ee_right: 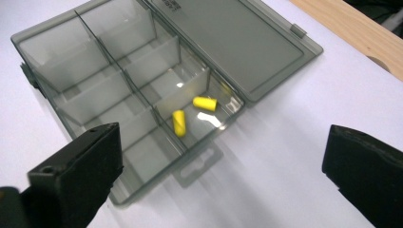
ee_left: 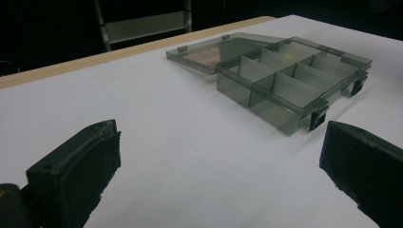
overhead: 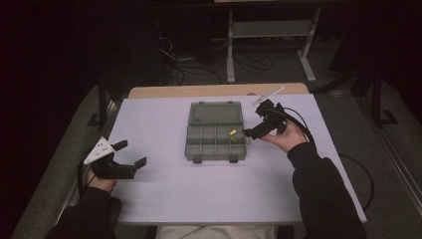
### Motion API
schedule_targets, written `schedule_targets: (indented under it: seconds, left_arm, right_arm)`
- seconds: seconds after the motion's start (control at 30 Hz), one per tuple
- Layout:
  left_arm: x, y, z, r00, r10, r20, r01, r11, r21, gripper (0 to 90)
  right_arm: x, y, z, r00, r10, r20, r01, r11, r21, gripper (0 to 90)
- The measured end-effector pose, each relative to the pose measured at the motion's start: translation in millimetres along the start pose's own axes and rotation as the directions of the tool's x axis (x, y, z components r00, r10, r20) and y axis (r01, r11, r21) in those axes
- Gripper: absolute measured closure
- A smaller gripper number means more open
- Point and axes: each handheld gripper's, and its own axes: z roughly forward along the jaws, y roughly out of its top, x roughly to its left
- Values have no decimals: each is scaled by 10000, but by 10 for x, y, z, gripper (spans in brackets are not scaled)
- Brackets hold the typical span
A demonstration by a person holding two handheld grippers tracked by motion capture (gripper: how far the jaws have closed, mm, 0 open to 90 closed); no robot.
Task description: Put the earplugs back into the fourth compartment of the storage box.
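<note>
Near the desk's far edge, the open compartment box (ee_right: 142, 95) already holds two yellow earplugs (ee_right: 179, 122) in one end compartment, while the right gripper (overhead: 260, 130) hovers beside it, jaws wide and empty, suggesting more compartments remain unfilled.

The room is dark. A white metal stand (overhead: 268, 35) rises beyond the table's wooden edge (overhead: 214, 90). Cables (overhead: 189, 62) tangle on the floor.
</note>
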Motion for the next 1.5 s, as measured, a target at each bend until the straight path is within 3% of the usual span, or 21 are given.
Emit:
schedule_targets:
  seconds: [0.33, 0.5, 0.77, 1.07, 1.33, 1.5]
  left_arm:
    - [-2, 2, -1, 10000, 24, -17, -24, 10000, 0, 0]
    - [-3, 2, -3, 10000, 46, -21, -46, 10000, 10, 0]
    - [-4, 2, -5, 10000, 62, -47, -62, 10000, 16, 0]
    - [-5, 1, -7, 10000, 48, -81, -48, 10000, 12, 0]
    - [-4, 1, -4, 10000, 49, -78, -48, 10000, 32, 0]
    - [-5, 2, -4, 10000, 50, -82, -49, 10000, 25, 0]
  right_arm:
    - [45, -224, -183, 9995, 305, -8, -305, 9977, -611, 0]
    - [55, -369, -276, 9980, 596, 214, -573, 9937, -964, 0]
    - [55, -540, -367, 9956, 934, 115, -910, 9867, -1343, 0]
    - [49, -798, -439, 9910, 1335, -136, -1338, 9760, -1719, 0]
    - [122, -1094, -491, 9891, 1473, 59, -1432, 9693, -2001, 0]
    - [131, -1302, -566, 9835, 1799, 191, -1703, 9563, -2376, 0]
